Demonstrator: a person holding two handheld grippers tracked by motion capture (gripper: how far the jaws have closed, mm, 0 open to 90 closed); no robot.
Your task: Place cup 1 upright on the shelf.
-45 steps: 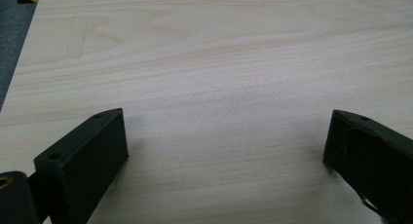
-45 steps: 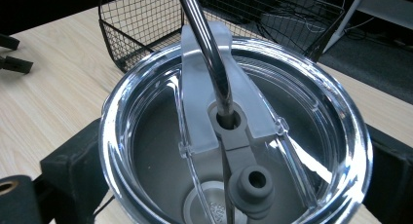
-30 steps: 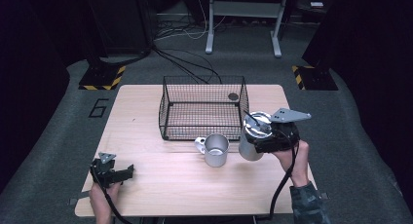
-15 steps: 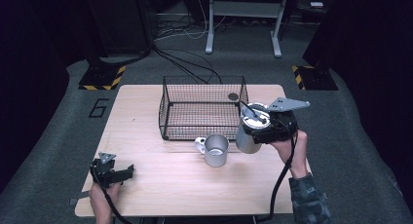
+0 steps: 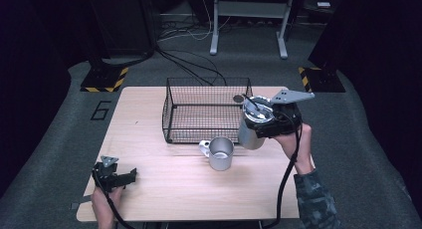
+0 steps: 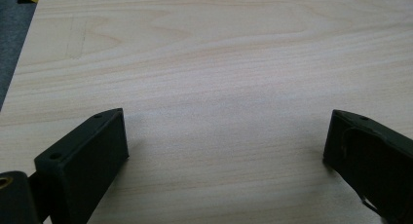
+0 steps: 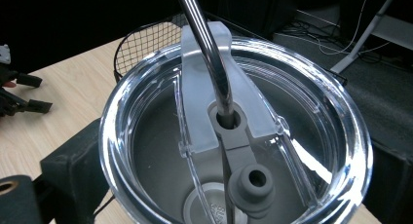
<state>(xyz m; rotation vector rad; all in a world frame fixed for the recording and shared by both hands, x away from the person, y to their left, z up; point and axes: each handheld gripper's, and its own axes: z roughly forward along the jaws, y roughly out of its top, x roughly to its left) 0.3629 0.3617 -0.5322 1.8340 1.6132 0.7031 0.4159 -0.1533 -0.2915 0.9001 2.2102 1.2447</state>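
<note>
A: The right gripper (image 5: pixel 266 127), right of centre in the high view, clamps the tumbler (image 5: pixel 253 125) beside the wire basket (image 5: pixel 206 109).

B: Its straw (image 7: pixel 207 44) may catch the basket rim and tilt it. The left gripper (image 5: pixel 124 176), lower left, rests open.

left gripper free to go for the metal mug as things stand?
Probably yes. The left gripper is open and holds nothing, and bare tabletop lies between it and the mug. The tumbler in the right gripper sits on the mug's far side.
</note>
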